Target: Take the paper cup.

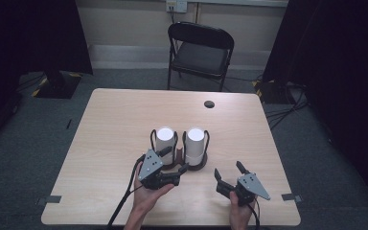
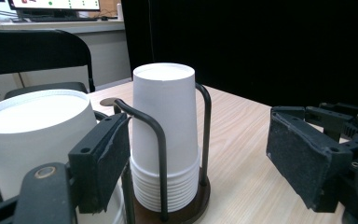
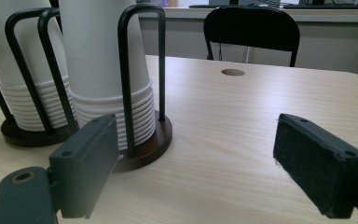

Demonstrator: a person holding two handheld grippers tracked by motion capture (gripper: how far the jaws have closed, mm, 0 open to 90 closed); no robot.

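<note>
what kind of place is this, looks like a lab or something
Probably a lab or recording room, not a home: black curtains flank a lone wooden table, cables trail over the grey floor, and monitors sit on a desk behind a folding chair.

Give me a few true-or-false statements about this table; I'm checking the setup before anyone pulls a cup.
1. Two stacks of white paper cups stand upside down in wire holders on the table. True: the left stack and the right stack stand side by side.
2. The right claw grips a cup. False: its jaws stand open with only bare tabletop between them.
3. The left claw is close to the holders. True: it is beside the left stack, jaws apart, pressing on nothing.
4. A cup lies loose on the table. False: all cups are stacked in the holders.
5. A black folding chair stands beyond the table's far edge. True.
</note>
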